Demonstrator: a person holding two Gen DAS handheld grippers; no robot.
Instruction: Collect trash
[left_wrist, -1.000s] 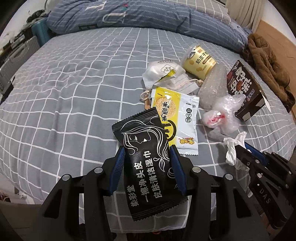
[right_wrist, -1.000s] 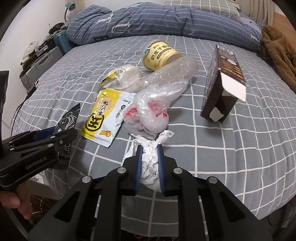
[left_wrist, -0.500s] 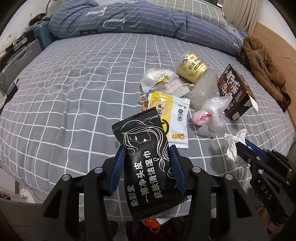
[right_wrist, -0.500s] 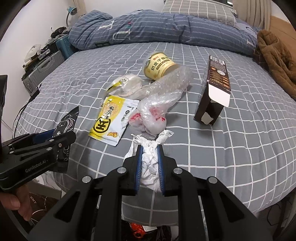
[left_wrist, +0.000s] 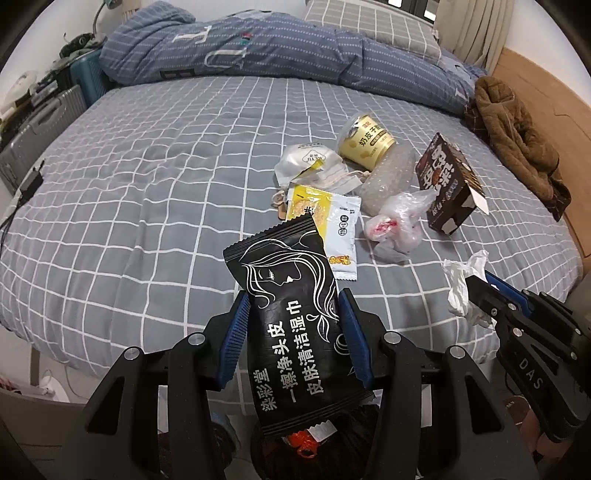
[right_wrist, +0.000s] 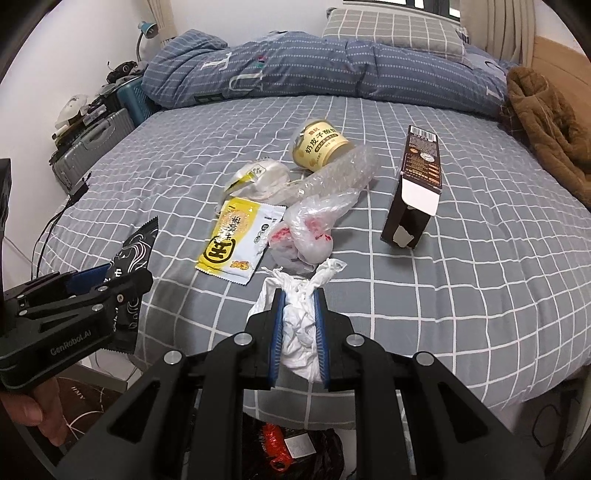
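I hold both grippers tilted down over the checked bed (left_wrist: 155, 177): left gripper (left_wrist: 291, 325) clamps the black wet-wipe packet (left_wrist: 291, 332), right gripper (right_wrist: 298, 325) pinches the crumpled tissue (right_wrist: 297, 325).

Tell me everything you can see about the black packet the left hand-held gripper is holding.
The black packet is a flat, glossy plastic sachet with crimped, serrated ends. It carries a white line drawing of a woman's profile with flowing hair, and white Chinese characters running along its length. It looks sealed and slightly puffed. The left hand-held gripper clamps its long sides between blue ribbed pads, so it sticks forward above the edge of the grey checked bed, touching nothing else.
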